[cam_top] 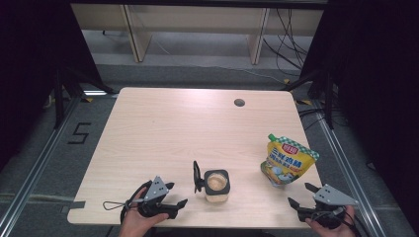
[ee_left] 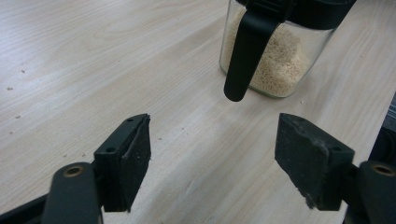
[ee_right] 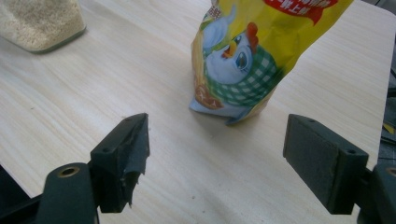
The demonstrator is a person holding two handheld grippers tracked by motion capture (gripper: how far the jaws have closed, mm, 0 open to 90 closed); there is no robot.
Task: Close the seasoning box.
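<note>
A square glass jar (cam_top: 216,186) of pale grains stands near the table's front edge, its black flip lid (cam_top: 197,177) hanging open on its left side. In the left gripper view the jar (ee_left: 275,60) is just ahead, with the lid (ee_left: 247,51) drooping down its front. My left gripper (cam_top: 174,195) is open, left of the jar, with nothing between its jaws (ee_left: 212,163). A yellow stand-up pouch (cam_top: 285,160) with a chicken picture stands at the right. My right gripper (cam_top: 302,195) is open just in front of the pouch (ee_right: 252,56), apart from it (ee_right: 217,163).
The light wooden table (cam_top: 173,128) has a round cable hole (cam_top: 239,102) at the back right. A jar corner (ee_right: 39,23) shows in the right gripper view's upper left. Dark floor and frame rails surround the table.
</note>
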